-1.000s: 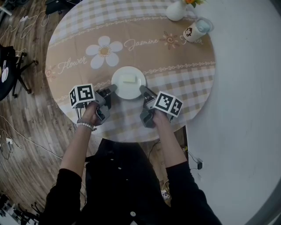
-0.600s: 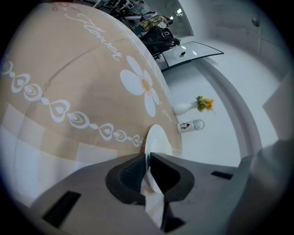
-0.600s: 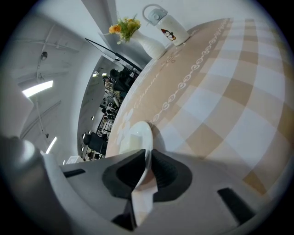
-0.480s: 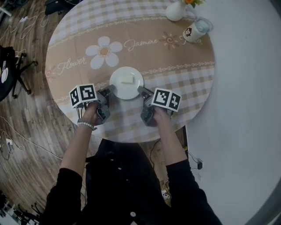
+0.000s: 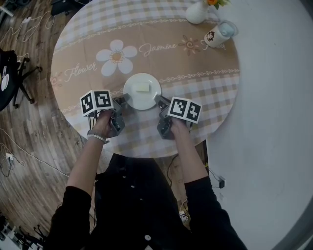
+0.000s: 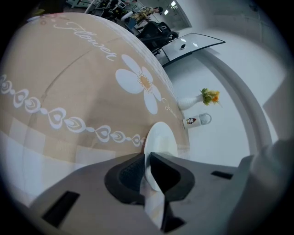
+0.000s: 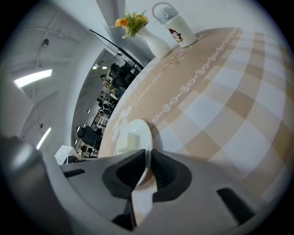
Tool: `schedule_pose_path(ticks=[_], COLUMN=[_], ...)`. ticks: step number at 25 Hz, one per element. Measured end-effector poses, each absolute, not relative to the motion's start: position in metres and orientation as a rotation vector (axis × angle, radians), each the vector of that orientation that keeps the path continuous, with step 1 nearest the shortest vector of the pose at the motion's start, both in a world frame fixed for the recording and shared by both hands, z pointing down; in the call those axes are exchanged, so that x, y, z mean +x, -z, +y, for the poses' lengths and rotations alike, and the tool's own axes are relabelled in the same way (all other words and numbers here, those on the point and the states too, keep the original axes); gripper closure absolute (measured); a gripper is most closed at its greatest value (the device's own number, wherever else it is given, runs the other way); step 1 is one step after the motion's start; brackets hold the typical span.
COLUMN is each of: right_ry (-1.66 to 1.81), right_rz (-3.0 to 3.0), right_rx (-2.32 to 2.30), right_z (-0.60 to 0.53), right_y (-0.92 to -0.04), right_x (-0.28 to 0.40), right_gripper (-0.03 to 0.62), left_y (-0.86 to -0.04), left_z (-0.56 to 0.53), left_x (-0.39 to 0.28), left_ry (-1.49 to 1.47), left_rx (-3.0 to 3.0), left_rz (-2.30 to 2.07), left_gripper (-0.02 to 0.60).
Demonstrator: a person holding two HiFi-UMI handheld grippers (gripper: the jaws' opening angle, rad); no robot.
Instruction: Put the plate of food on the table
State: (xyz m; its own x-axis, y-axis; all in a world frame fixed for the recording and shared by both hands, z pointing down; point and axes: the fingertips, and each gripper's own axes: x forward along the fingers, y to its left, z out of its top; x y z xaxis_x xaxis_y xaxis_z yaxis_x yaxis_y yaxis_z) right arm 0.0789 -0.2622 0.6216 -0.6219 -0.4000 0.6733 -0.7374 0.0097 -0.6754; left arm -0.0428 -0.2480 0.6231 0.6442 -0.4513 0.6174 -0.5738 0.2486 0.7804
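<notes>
Clamping round glossy plate (image 5: pixel 138 98) over checked tablecloth (image 5: pixel 205 95)

The place reads as an open office or lab with a dining corner staged in it. A round table (image 5: pixel 215 112) under a flower-printed checked cloth (image 5: pixel 161 29) stands on a wood floor (image 5: pixel 34 122) trailed with cables (image 5: pixel 36 157), beside a black stand (image 5: pixel 19 80). Office chairs (image 6: pixel 158 31) and ceiling strip lights (image 7: pixel 33 78) show beyond.

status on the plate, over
Both shut on the plate: left gripper on its left rim, right gripper on its right. Pale food piece aboard. Touchdown on tablecloth unclear. Vase, mug far off.
</notes>
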Motion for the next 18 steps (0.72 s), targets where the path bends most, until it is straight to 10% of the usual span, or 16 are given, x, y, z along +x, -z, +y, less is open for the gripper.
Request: schedule_pose_path(ticks=[18], right_ry=[-1.317], right_rz=[-2.066], right_rx=[1.117], right_z=[-0.262], right_y=[-0.616], right_x=[0.075], right_gripper=[0.482], left_y=[-0.614], left_z=[-0.246], left_x=[-0.028], left_ry=[-0.275], left_rx=[1.504], left_rz=[-0.932], left_gripper=[0.455])
